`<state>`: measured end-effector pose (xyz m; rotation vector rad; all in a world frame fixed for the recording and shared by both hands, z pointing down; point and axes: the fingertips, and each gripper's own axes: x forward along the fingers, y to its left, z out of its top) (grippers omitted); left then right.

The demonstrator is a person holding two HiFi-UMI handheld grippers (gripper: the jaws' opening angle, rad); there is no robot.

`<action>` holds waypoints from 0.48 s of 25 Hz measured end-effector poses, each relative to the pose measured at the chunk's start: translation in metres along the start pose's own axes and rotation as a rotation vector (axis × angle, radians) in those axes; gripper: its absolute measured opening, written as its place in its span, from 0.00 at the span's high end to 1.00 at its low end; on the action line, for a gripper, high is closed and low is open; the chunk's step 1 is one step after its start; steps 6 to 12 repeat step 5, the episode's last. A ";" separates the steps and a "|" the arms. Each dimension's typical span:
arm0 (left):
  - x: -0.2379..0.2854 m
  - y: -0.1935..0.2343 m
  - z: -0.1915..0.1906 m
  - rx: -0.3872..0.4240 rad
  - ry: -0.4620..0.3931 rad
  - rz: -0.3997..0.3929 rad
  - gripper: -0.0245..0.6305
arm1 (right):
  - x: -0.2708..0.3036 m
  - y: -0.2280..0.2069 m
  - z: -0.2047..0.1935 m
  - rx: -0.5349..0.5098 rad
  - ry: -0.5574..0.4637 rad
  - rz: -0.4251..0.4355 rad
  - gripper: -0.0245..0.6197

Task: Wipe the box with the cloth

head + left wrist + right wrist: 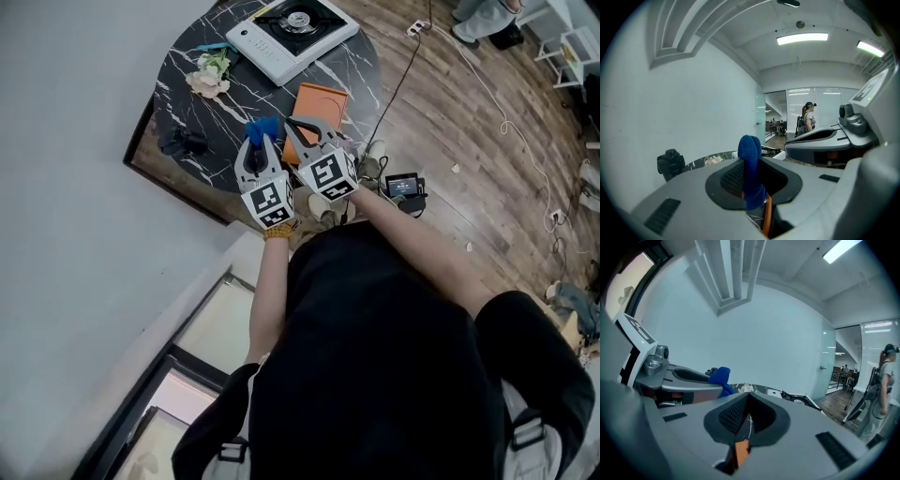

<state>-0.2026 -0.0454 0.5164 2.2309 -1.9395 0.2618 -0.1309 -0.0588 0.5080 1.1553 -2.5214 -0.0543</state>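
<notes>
One weak spot: the left gripper (751, 182) has its jaws clamped on the bunched blue cloth (749, 152), while the right gripper (748, 414) has its jaws together on nothing, so the flat orange box (324, 99) may skid unbraced.

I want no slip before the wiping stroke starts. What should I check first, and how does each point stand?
1. Cloth clamped in the left hand-held gripper: ok.
2. Orange box lying flat on the table, just ahead of both grippers: ok.
3. Cloth over the box: not ok. In the head view it hangs beside the box's left edge.
4. Right hand-held gripper steadying the box: not ok. Its jaws are shut on nothing.
5. Right gripper touching the box: cannot tell.
6. Flowers and stove apart from the box: ok.
</notes>
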 end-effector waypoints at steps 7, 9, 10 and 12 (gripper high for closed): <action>-0.003 0.004 -0.001 -0.006 0.006 0.012 0.86 | 0.002 0.006 -0.001 -0.001 0.007 0.025 0.95; -0.003 0.004 -0.001 -0.006 0.006 0.012 0.86 | 0.002 0.006 -0.001 -0.001 0.007 0.025 0.95; -0.003 0.004 -0.001 -0.006 0.006 0.012 0.86 | 0.002 0.006 -0.001 -0.001 0.007 0.025 0.95; -0.003 0.004 -0.001 -0.006 0.006 0.012 0.86 | 0.002 0.006 -0.001 -0.001 0.007 0.025 0.95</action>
